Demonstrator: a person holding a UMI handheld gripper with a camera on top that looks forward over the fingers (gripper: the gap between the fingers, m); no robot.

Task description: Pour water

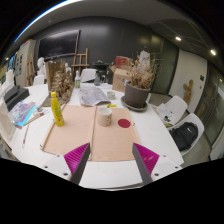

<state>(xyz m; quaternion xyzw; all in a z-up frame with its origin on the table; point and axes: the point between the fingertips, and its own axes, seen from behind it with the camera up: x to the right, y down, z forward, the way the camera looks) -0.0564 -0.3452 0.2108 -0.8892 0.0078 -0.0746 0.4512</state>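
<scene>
Pour not started: hand-held gripper (111,168) released and empty above the worktop (180,140), yellow bottle (57,108) and cup (104,117) untouched ahead.

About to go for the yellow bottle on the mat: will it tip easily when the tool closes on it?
Probably. The yellow bottle stands tall and narrow, so a high push may topple it. It looks like light plastic. The tool is open, well short of it.

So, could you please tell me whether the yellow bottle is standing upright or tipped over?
Upright: the yellow bottle stands on its base on the brown mat, cap uppermost, beyond the open gripper, untouched.
</scene>
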